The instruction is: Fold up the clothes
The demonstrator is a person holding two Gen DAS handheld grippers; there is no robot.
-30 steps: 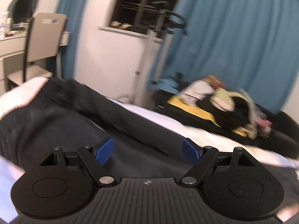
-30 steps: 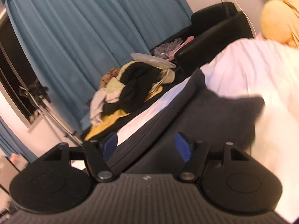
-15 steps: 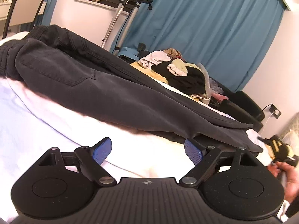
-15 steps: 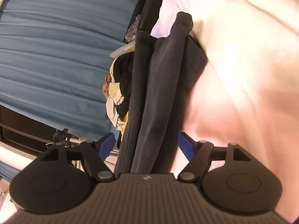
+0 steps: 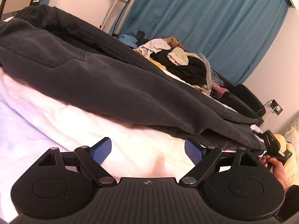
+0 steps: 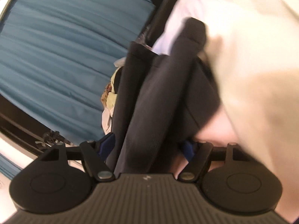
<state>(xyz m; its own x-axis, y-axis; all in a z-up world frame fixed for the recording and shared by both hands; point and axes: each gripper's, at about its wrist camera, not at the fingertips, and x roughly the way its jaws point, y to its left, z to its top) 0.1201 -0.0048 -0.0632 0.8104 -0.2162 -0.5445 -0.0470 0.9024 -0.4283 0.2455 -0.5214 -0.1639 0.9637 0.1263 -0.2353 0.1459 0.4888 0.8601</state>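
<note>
Dark grey trousers [image 5: 115, 82] lie stretched across the white bed sheet [image 5: 56, 123], waistband at the far left and leg ends at the right. My left gripper [image 5: 147, 150] hovers open over bare sheet just in front of the trousers, with nothing between its blue pads [image 5: 101, 150]. In the right wrist view the trouser leg ends [image 6: 158, 97] run in between the fingers of my right gripper [image 6: 147, 146]. Its jaws stand wide around the cloth, and that view is blurred and rolled. A hand [image 5: 276, 166] holds that gripper at the hem end.
A heap of mixed clothes [image 5: 179, 63] lies beyond the trousers on a black sofa [image 5: 248, 97]. Blue curtains [image 5: 205, 18] hang behind. A steamer stand [image 5: 119, 5] is at the back left. A yellow plush thing [image 5: 284, 141] lies by the pillows.
Both grippers have come down toward the bed. The left one now faces bare sheet in front of the trousers. The right view has rolled, and the leg ends now lie between its fingers.
</note>
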